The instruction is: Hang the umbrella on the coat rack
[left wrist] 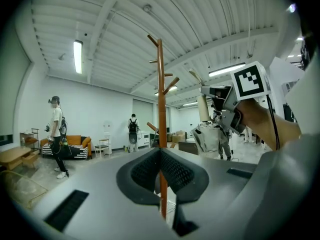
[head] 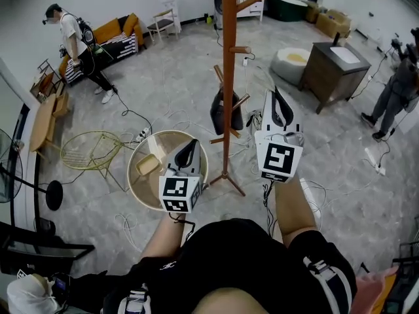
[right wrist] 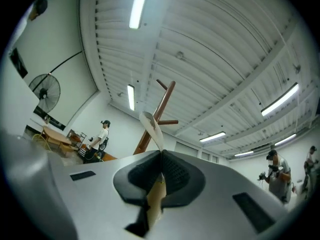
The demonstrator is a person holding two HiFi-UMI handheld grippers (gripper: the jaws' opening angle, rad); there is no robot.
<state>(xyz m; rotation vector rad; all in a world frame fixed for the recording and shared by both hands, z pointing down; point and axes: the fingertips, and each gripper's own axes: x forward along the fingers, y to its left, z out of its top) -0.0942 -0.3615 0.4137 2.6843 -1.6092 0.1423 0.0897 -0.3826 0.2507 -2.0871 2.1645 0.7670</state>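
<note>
The wooden coat rack (head: 228,77) stands straight ahead, its pegs angled upward. My right gripper (head: 275,97) is raised just right of the pole, shut on a cream strap loop (right wrist: 151,126). In the left gripper view that strap (left wrist: 202,108) hangs under the right gripper (left wrist: 206,91), with a pale grey folded bundle (left wrist: 206,136), apparently the umbrella, below it. My left gripper (head: 190,146) is lower and left of the pole, shut with nothing in it. The rack (left wrist: 161,84) rises right behind its jaws. A black item (head: 226,113) hangs low at the pole.
A round beige table (head: 141,185) and a yellow wire chair (head: 91,150) stand left of the rack's foot. Cables trail over the floor. A wooden cabinet (head: 330,67) is at the far right. One person (head: 72,44) stands at the far left, another (head: 396,90) at the right.
</note>
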